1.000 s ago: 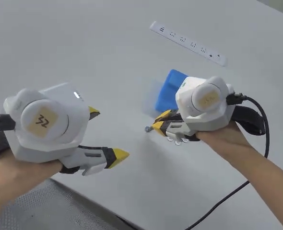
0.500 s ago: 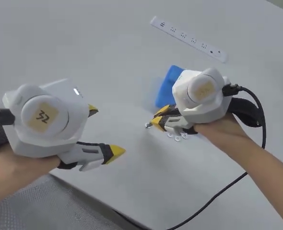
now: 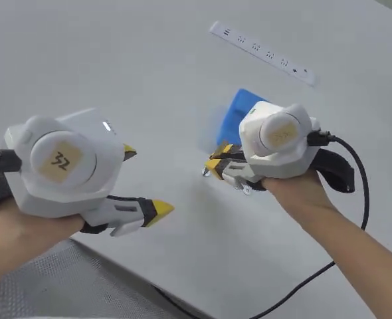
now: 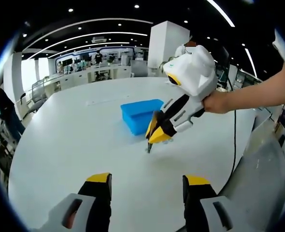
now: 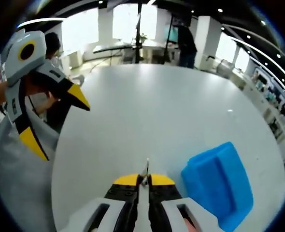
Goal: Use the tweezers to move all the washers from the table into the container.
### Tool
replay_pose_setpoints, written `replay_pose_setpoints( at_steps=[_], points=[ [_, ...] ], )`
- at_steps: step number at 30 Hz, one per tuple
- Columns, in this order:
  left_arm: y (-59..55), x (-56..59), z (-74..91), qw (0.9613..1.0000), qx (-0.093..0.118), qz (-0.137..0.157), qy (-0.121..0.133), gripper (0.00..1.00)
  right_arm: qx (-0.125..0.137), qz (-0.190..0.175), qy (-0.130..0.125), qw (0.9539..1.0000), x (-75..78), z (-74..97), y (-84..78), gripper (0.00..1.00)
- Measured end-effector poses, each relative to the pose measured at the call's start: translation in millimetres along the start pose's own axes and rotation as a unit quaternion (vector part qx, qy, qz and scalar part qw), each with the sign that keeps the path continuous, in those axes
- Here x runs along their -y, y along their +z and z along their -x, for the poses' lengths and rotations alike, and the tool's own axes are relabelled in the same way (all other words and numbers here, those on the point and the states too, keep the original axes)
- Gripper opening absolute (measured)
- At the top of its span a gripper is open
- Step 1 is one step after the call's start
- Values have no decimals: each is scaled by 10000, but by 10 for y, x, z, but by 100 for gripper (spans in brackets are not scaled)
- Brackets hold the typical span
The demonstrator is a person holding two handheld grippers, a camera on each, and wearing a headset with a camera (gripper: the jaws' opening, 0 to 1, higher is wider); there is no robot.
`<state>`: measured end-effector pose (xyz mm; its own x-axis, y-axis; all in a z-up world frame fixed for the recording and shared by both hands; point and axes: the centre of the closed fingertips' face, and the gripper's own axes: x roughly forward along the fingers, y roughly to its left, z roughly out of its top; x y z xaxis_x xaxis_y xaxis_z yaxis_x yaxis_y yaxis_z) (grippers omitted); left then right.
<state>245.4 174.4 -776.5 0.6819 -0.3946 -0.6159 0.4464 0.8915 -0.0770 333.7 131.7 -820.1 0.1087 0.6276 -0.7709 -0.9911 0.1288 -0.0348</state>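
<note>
While spotlights dot the ceiling, a white table spreads below.

In the head view, the blue rectangular plastic container sits on the white flat table. The long white power strip lies beyond it at 1 o'clock, well apart. At the container's 7 o'clock, just before it, is the right gripper, with thin metal tweezers between its jaws. The left gripper is at that gripper's 9 o'clock.
</note>
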Motion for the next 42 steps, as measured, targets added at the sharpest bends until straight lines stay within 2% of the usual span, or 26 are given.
replay_pose_setpoints(
  at_steps=[1, 3, 5, 9, 12, 14, 18, 23, 29, 32, 37, 42],
  points=[
    [3, -1, 0, 10000, 5, -3, 12, 60, 73, -214, -36, 9997, 12, 2, -2, 2],
    [11, -2, -4, 10000, 33, 40, 21, 62, 98, -363, -95, 9992, 30, 19, -16, 2],
    [20, 8, -6, 10000, 49, 76, 1, 66, 134, -398, -126, 9990, 29, 23, -21, 2],
    [29, 14, 2, 10000, 59, 45, 19, 68, 128, -412, -121, 9990, 9, 40, -16, 1],
    [19, 10, 11, 10000, 25, 51, 41, 75, 207, -467, -119, 9986, 45, 82, 29, 1],
    [25, -16, 25, 9998, 35, 98, 148, 82, 327, -566, -139, 9978, 80, 132, 88, 1],
    [78, -9, 57, 9996, 154, 203, 119, 83, 491, -696, -199, 9962, 105, 261, 198, 1],
    [81, -6, 64, 9996, 113, 185, 169, 89, 713, -772, -271, 9941, 109, 428, 350, 1],
    [110, 30, 76, 9997, 110, 151, 180, 98, 815, -725, -310, 9935, 106, 541, 454, 2],
    [134, 66, 86, 9997, 146, 182, 121, 99, 864, -695, -331, 9933, 110, 604, 501, 2],
    [129, 67, 112, 9997, 107, 107, 203, 99, 964, -732, -343, 9921, 136, 674, 561, 2],
    [125, 53, 137, 9995, 113, 125, 249, 99, 1057, -729, -476, 9906, 240, 735, 635, 2]
  ],
)
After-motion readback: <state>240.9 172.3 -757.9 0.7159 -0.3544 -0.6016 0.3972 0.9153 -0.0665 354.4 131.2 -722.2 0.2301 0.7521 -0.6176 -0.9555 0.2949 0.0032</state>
